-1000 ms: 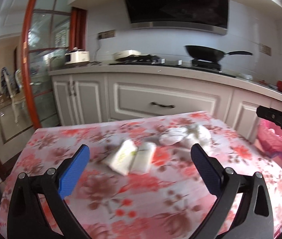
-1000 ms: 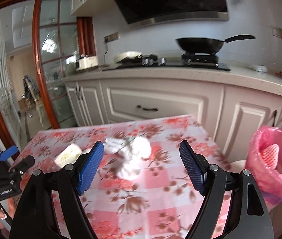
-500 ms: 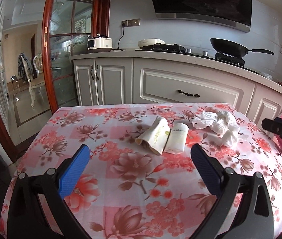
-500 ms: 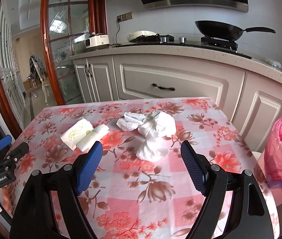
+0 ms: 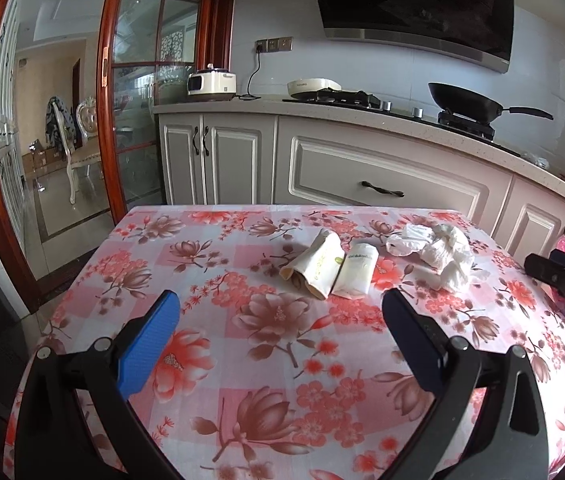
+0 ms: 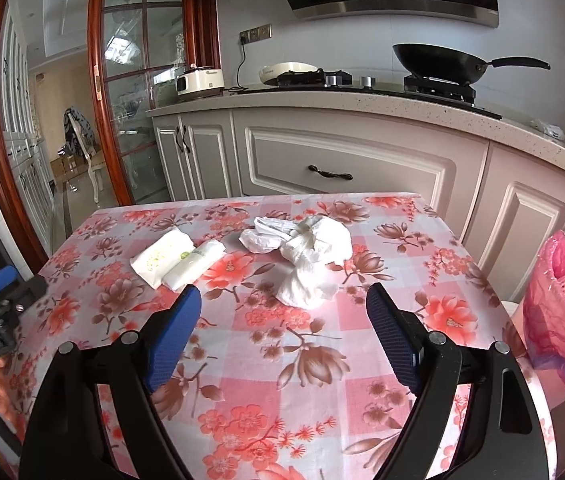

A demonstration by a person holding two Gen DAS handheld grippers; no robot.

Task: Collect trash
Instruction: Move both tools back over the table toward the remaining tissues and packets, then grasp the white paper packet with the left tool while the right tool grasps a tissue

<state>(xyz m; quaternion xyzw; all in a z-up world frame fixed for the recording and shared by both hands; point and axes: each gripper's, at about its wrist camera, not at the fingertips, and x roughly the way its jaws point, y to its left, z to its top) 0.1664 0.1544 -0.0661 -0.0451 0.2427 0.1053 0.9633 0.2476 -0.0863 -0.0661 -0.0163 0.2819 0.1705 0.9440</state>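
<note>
Kitchen, daylight: pale cabinets along the far wall, a black wok (image 6: 438,62) on the hob, a small white cooker (image 5: 211,84) beside a red-framed glass door (image 5: 138,92). The bench (image 6: 322,364) stood in front under a pink floral cloth, flat and uncluttered apart from the trash. Two rolled paper packets (image 5: 328,268) lay side by side, touching, near the middle; a heap of crumpled white tissue (image 6: 306,256) lay just beside them toward the bin side. A pink-lined bin (image 6: 562,308) stood off the bench's right edge, already holding something pale. Left tongs (image 5: 280,330) hung short of the packets, jaws apart, nothing between them. Right tongs (image 6: 282,332) faced the tissue heap; their jaws had just been opening wider and stood empty. Judged step: the approach before the first pick, nothing yet grasped. Next move would call for lowering each pair over its target and closing gently; the tissue looked soft and loose, so a partial grab might leave scraps behind.
</note>
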